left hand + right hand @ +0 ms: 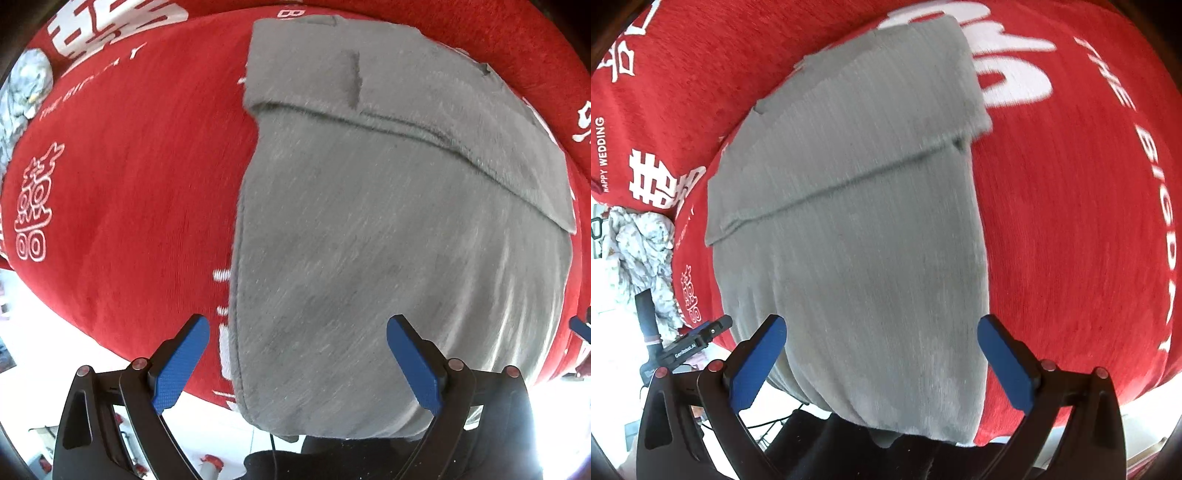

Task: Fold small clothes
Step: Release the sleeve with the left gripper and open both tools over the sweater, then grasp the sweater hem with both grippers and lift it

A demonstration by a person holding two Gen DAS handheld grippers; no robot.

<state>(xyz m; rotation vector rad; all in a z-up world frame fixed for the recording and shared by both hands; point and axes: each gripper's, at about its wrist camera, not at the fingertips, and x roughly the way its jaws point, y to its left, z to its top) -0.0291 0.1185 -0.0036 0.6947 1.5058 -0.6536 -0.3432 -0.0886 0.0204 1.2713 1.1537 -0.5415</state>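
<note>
A grey garment (388, 240) lies flat on a red cloth with white lettering (129, 184); its far part is folded over into a flap, and its near end hangs over the table's front edge. My left gripper (299, 362) is open and empty, above the garment's near left part. In the right wrist view the same garment (857, 240) fills the middle. My right gripper (882, 358) is open and empty above the garment's near end. The left gripper (713, 328) shows at that view's left edge.
A crumpled pale patterned garment (639, 254) lies at the left edge of the red cloth (1071, 221); it also shows in the left wrist view (26, 85). The table's front edge runs just below both grippers, with bright floor beyond.
</note>
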